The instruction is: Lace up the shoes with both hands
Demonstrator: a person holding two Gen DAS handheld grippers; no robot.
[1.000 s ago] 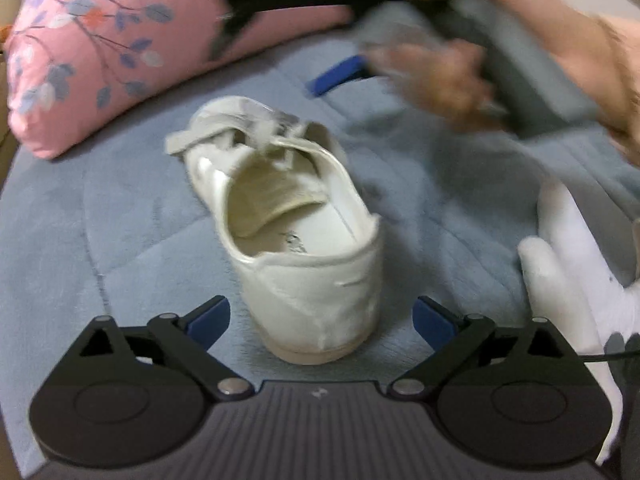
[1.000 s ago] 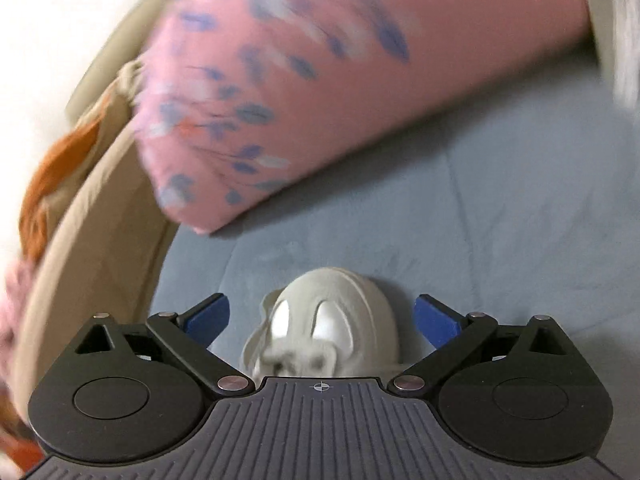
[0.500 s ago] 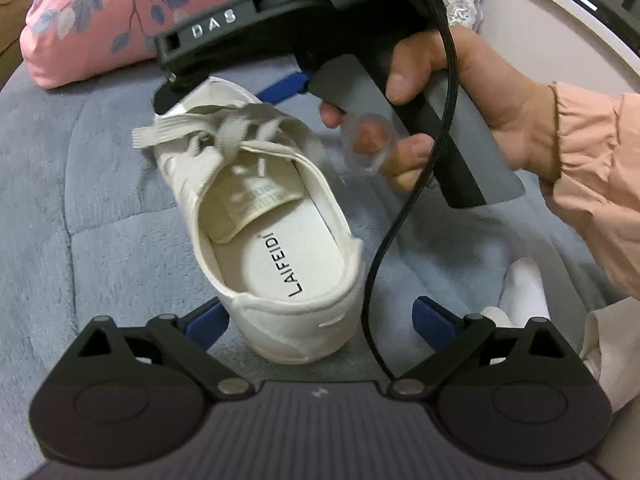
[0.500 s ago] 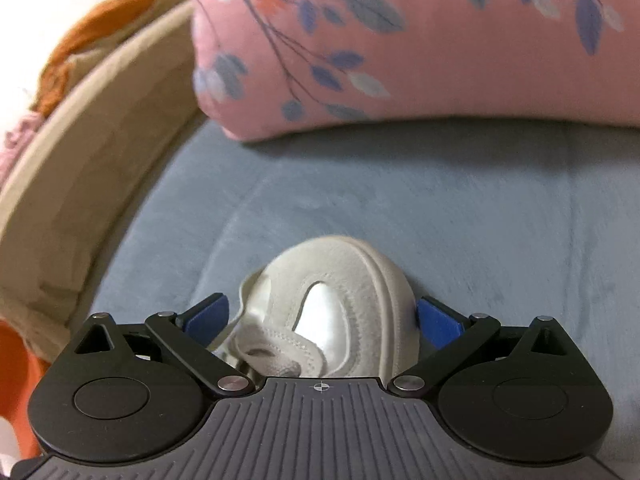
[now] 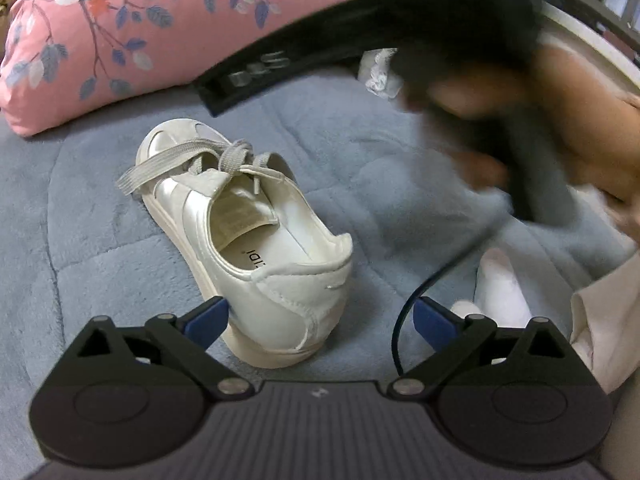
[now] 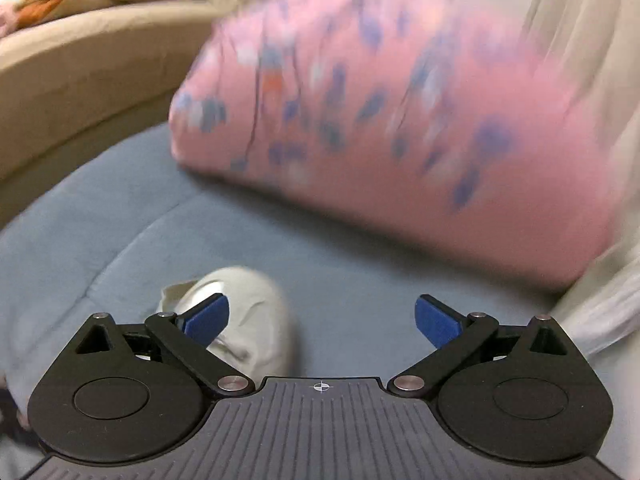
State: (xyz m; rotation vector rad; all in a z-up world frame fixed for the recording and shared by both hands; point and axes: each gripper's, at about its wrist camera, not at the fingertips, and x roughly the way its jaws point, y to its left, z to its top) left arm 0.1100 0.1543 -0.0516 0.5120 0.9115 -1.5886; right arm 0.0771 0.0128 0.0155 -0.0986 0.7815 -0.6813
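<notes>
- On the blue blanket (image 5: 100, 248), just ahead of my left gripper (image 5: 320, 316), lies the shoe (image 5: 256, 240); its heel sits between my spread jaws, and whether either one touches it I can't tell.
- Left jaws stand wide open with nothing in them.
- Right gripper (image 6: 322, 316) hangs above the shoe's toe end, its jaws just as wide and empty; that view is smeared, so I read little else from it.
- Laces (image 5: 188, 164) are threaded across the front with a loose end trailing off to the shoe's left side, untied as far as I can see.
- I judge this to be the approach step: neither lace end is taken up yet.
- Next I'd need to close each gripper on a separate lace end, low and near the eyelets, without dragging the light shoe across the soft blanket.
- Long axis runs away from my left camera, toe toward the pink pillow (image 5: 132, 32), heel nearest me, opening facing up.
- Shoe leans slightly toward its right side.
</notes>
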